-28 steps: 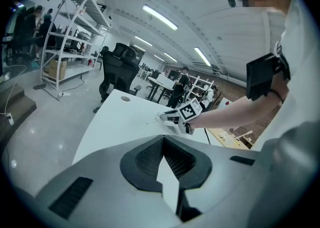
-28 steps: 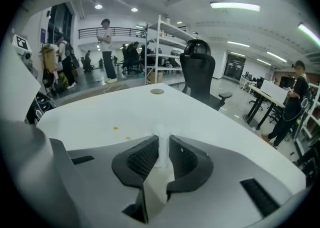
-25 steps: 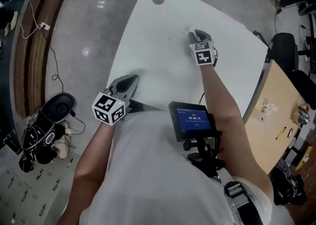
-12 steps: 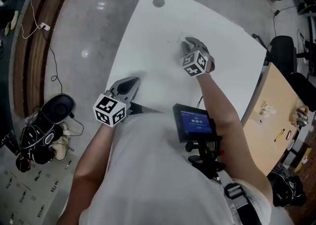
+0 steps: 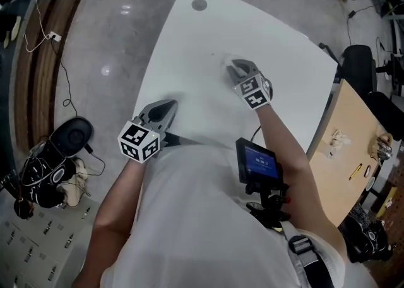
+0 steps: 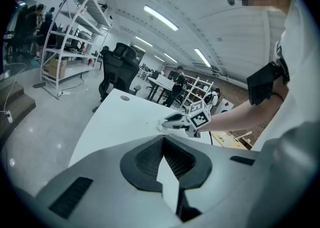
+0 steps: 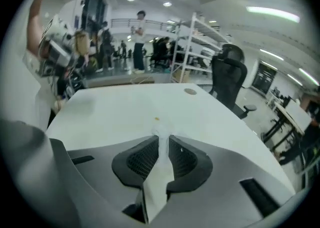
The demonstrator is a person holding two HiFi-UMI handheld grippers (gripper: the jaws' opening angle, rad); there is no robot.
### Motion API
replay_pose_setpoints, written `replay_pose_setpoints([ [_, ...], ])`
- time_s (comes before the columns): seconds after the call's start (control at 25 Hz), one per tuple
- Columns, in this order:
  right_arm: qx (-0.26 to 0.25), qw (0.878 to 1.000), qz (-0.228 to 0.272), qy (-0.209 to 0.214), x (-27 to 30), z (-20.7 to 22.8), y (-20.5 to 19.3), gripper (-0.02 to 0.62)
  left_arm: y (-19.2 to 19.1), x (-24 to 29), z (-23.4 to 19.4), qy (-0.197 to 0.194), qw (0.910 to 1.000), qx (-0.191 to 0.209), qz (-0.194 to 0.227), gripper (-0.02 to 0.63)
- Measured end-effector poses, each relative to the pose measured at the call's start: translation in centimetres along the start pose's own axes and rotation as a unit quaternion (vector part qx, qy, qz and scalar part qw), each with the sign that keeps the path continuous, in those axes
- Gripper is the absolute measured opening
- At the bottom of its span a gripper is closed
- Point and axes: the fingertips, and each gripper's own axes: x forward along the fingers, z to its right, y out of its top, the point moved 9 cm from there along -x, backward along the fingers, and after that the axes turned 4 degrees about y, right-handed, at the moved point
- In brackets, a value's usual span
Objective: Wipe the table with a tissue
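A white tissue (image 5: 228, 62) is pinched in my right gripper (image 5: 237, 66), which is shut on it and presses it on the white table (image 5: 189, 40) near the middle. In the right gripper view the tissue (image 7: 160, 162) fills the slit between the jaws and pokes out past the tips of the right gripper (image 7: 162, 139). A small yellowish speck (image 7: 156, 119) lies on the table just ahead. My left gripper (image 5: 167, 103) hovers at the table's near edge, shut and holding nothing. The left gripper view shows the left gripper (image 6: 162, 138) pointing toward the right gripper (image 6: 172, 121).
A round grommet (image 5: 199, 4) sits near the table's far corner. A wooden table (image 5: 350, 154) with small items stands at the right, beside a black office chair (image 5: 361, 59). A bag and shoes (image 5: 57, 167) lie on the floor at left. Shelving and people stand far off.
My right gripper has slid the tissue across the table to the left and a little nearer to me. The left gripper has stayed where it was.
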Motion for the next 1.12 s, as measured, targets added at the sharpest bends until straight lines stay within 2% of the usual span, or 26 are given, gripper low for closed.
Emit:
replay_pose_setpoints([
  [0.08, 0.049, 0.998, 0.018, -0.028, 0.1, 2.0, 0.6, 0.061, 0.2, 0.2, -0.1, 0.000, 1.0000, 0.000, 0.001, 0.006],
  [0.16, 0.051, 0.998, 0.010, -0.047, 1.3, 3.5, 1.6, 0.061, 0.4, -0.1, -0.8, 0.002, 1.0000, -0.003, 0.003, 0.006],
  [0.4, -0.014, 0.997, -0.044, -0.066, 3.9, 5.3, 2.7, 0.061, -0.1, -0.8, -0.2, 0.018, 0.9998, -0.010, 0.009, 0.006],
  [0.56, -0.055, 0.993, -0.062, -0.089, 4.3, 4.0, 2.7, 0.061, -0.5, -1.6, -0.5, 0.029, 0.9994, -0.017, 0.011, 0.006],
  [0.76, -0.128, 0.986, -0.079, -0.072, 4.1, 1.2, 2.7, 0.061, -0.8, -1.3, -0.7, 0.020, 0.9997, -0.015, 0.006, 0.006],
  [1.0, -0.133, 0.987, -0.065, -0.057, 2.2, -2.7, 1.1, 0.061, -0.4, -0.1, 0.3, -0.001, 0.9999, -0.009, 0.009, 0.006],
  [1.08, -0.122, 0.990, -0.066, -0.030, 1.7, -4.0, 0.6, 0.061, -0.6, 0.0, 0.4, -0.006, 0.9999, -0.008, 0.009, 0.006],
  [1.12, -0.099, 0.993, -0.064, -0.006, 1.5, -4.3, 0.4, 0.061, -0.7, -0.1, 0.3, -0.007, 0.9999, -0.008, 0.009, 0.006],
])
